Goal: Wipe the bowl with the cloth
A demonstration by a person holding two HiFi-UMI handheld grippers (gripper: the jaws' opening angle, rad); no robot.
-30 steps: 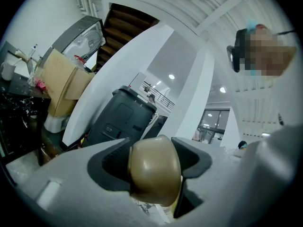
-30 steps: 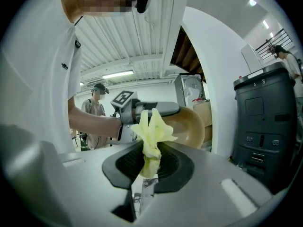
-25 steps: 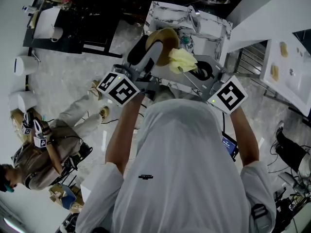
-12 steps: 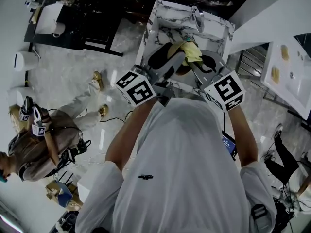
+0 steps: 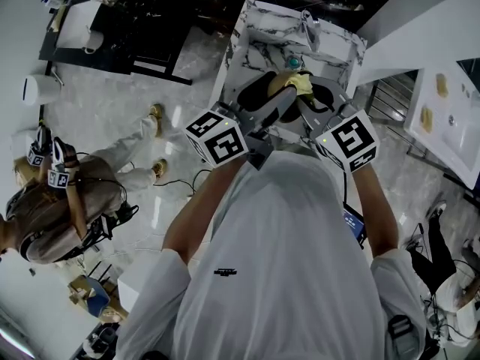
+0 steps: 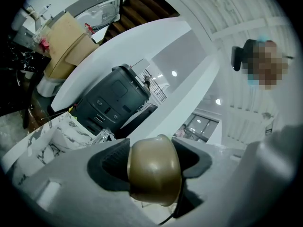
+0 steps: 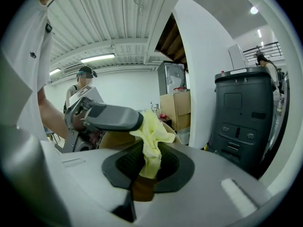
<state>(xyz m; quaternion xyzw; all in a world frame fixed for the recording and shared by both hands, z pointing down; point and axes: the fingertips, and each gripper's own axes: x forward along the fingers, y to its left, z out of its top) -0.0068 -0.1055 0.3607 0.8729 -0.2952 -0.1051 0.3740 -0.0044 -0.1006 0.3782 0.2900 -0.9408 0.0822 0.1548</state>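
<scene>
Wiping step, upper centre: left gripper (image 6: 154,167) clamps glossy brown bowl (image 6: 154,174); right gripper (image 7: 147,167) pinches crumpled yellow cloth (image 7: 151,143) at its rim. Next move probably needs a sweep round the rim.

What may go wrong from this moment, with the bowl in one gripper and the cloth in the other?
1. The left gripper pinches the brown bowl only at its rim, in the air. Pushing on it with the cloth might twist it or make it slip out.
2. The right gripper holds the yellow cloth by a narrow bunch, so rubbing may pull it out of the jaws.
3. The cloth sits right beside the left gripper's finger and may snag there.
</scene>
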